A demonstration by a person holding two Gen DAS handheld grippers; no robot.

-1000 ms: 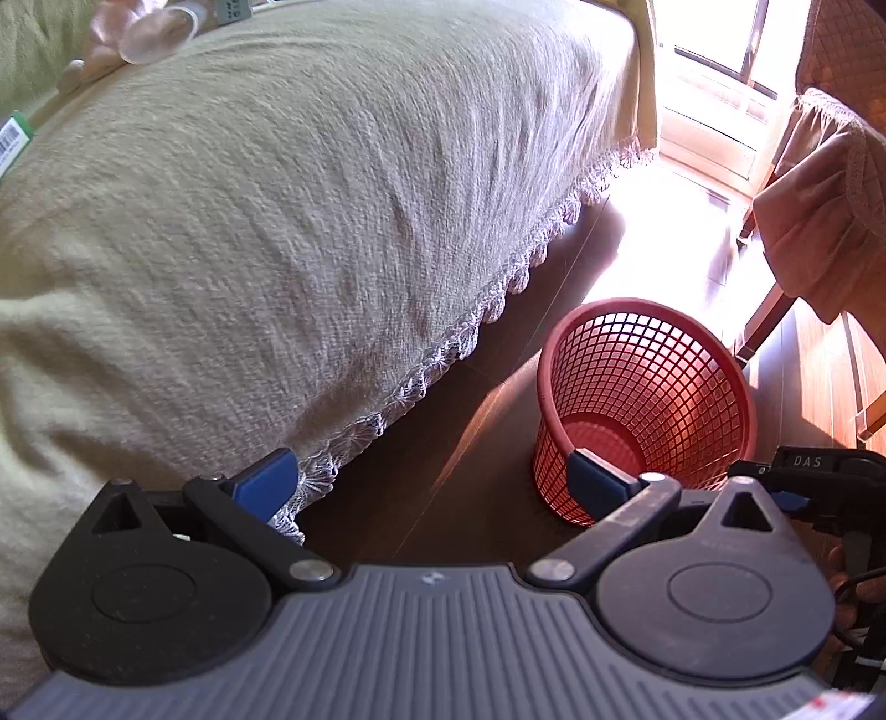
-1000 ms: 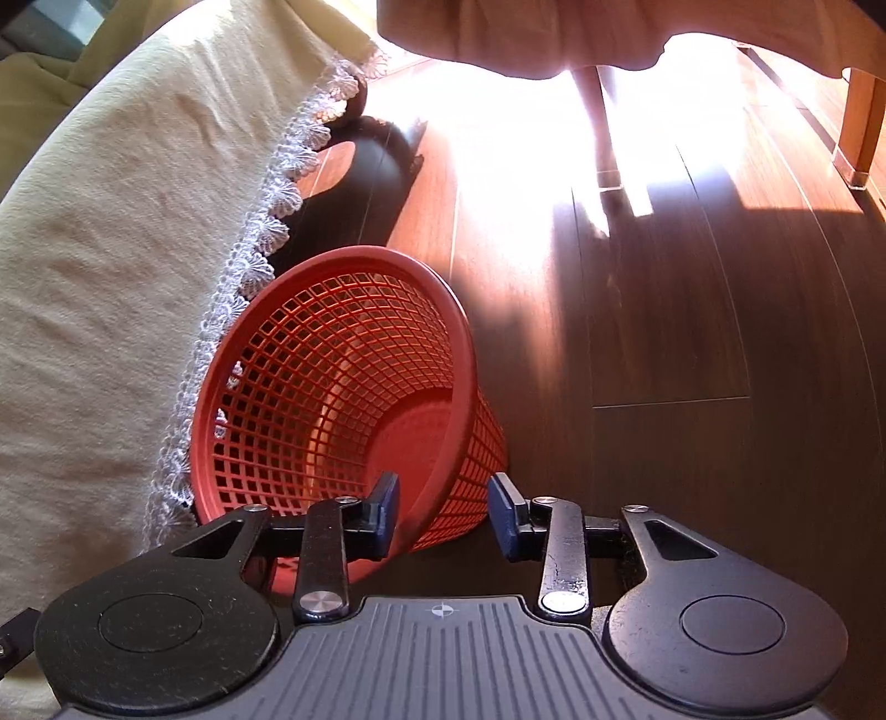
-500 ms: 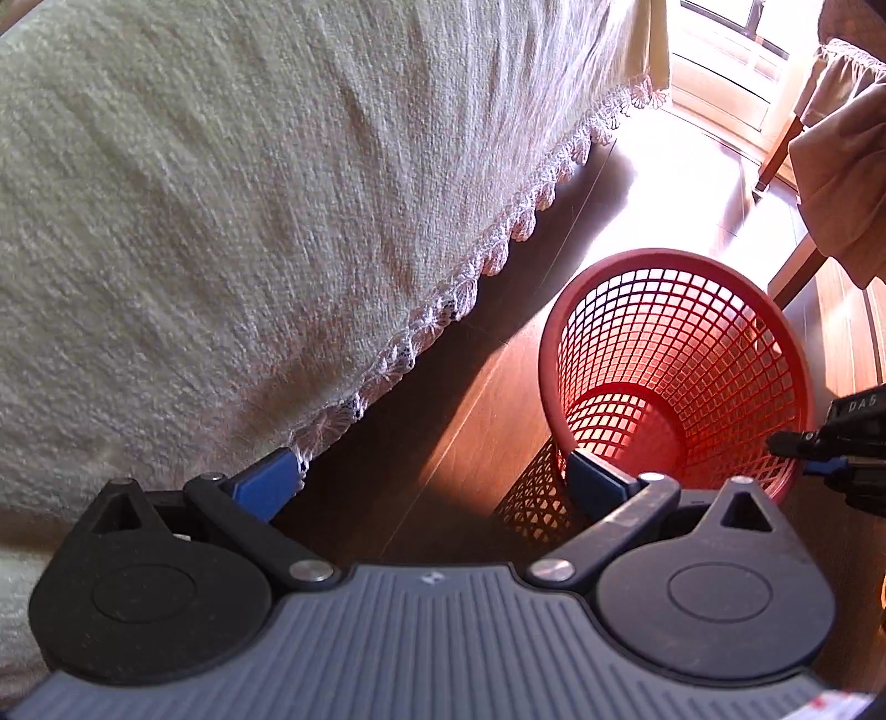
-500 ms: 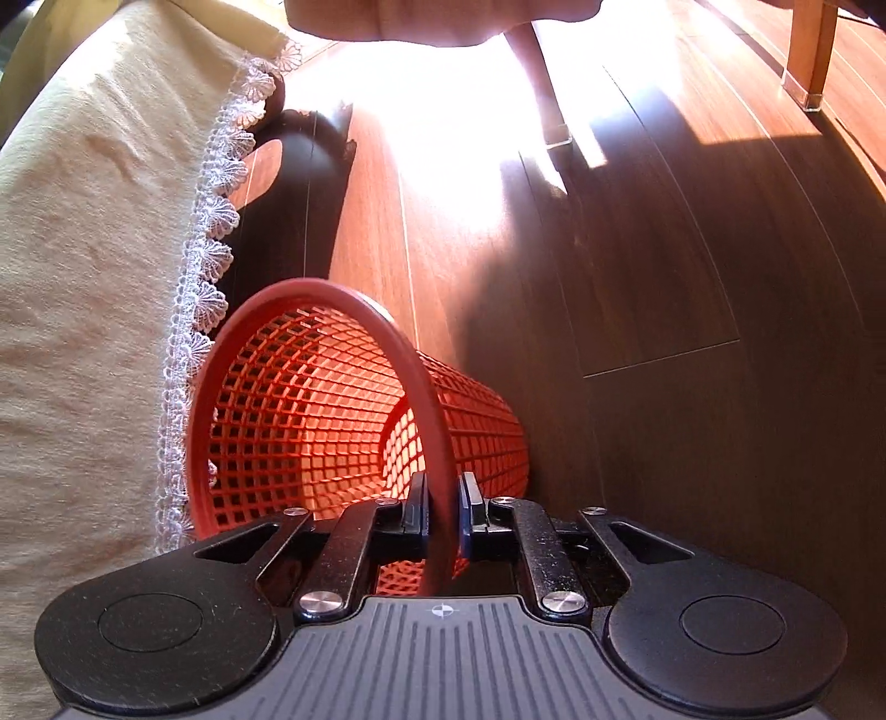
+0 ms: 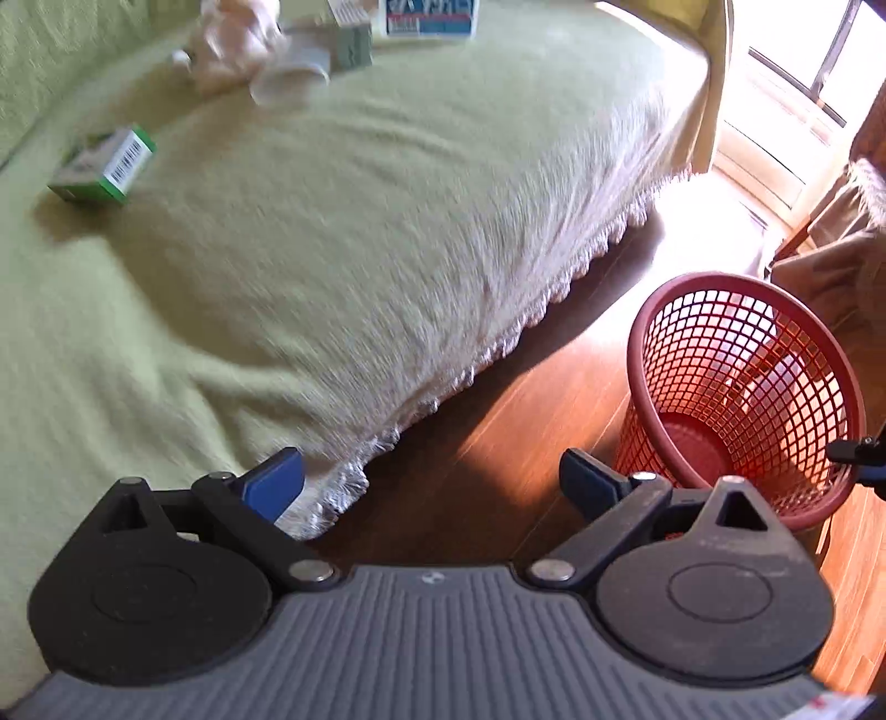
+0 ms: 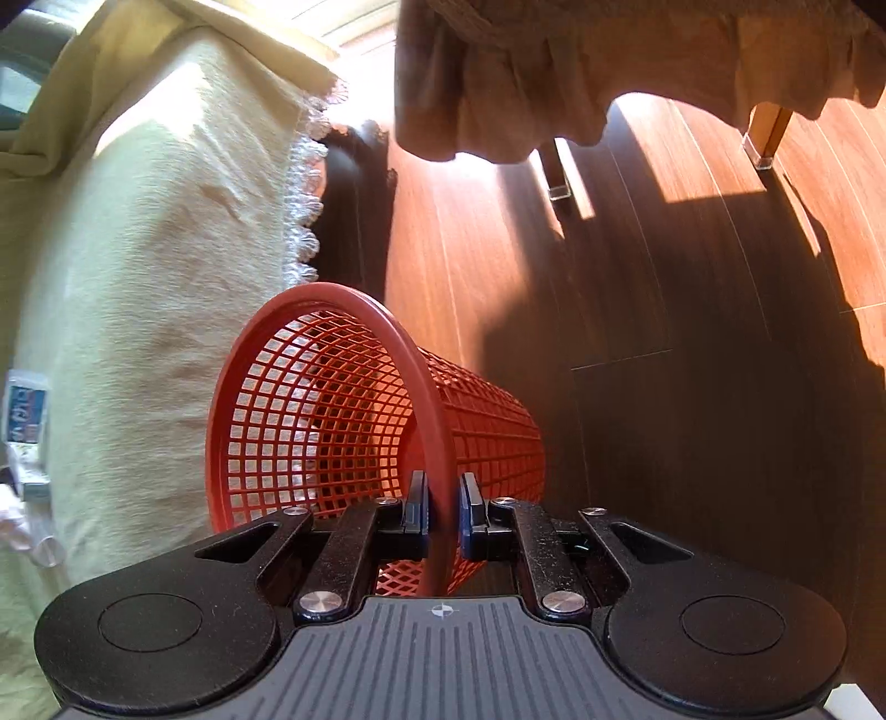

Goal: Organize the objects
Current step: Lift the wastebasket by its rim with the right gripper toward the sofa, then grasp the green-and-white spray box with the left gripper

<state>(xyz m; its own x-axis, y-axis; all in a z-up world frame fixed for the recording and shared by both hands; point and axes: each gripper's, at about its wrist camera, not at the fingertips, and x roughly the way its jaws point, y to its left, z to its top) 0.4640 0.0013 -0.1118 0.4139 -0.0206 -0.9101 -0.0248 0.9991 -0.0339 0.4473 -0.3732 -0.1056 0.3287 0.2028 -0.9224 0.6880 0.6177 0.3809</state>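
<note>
The right gripper [image 6: 443, 512] is clamped on the near rim of a red plastic mesh waste basket [image 6: 354, 421], one blue pad inside the rim and one outside. The basket is tilted, its mouth turned toward 10 o'clock, beside the lace-edged hem of a pale yellow-green bed cover [image 6: 144, 288]. Dark reddish wooden floor [image 6: 664, 332] fills the right of this view, with a brown fabric skirt [image 6: 554, 72] hanging at 12 o'clock.

In the left wrist view, the left gripper [image 5: 432, 484] holds nothing, its blue pads spread wide apart above the floor at the bed's edge. The basket [image 5: 742, 387] sits at 3 o'clock. On the bed cover [image 5: 332, 249], a small green and white box [image 5: 105, 166] lies at 10 o'clock. At 12 o'clock, blurred, are a white carton with blue print [image 5: 429, 16], a clear cup [image 5: 288, 83] and a pale crumpled item [image 5: 232, 44].
</note>
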